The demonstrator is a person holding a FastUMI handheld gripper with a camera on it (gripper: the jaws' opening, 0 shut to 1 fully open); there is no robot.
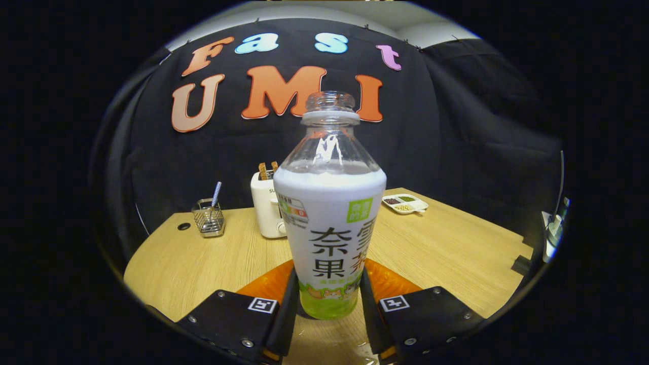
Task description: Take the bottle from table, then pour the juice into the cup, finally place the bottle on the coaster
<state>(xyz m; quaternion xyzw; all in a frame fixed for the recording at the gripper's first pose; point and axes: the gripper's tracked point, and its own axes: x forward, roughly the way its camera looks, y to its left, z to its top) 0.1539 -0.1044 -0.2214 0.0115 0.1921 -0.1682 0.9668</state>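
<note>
The bottle (pixel 329 223) stands upright between the fingers of my tongs (pixel 328 299), uncapped, its clear shoulder and open neck rising above a white sleeve label. Both fingers press against its lower body, one on each side, so I am grasping it low down. I judge it a thin plastic bottle, light when empty, with a smooth sleeve that may slip; squeezing hard could dent it, and with no cap any tilt will spill whatever it holds. A grip this low leaves it top-heavy, so I would keep it upright. Under and just behind its base lies an orange coaster (pixel 390 281) on the wooden surface (pixel 446 248). Beyond the bottle sit a white toaster (pixel 266 210), a wire utensil holder (pixel 208 218) and a small divided dish (pixel 405 203).
</note>
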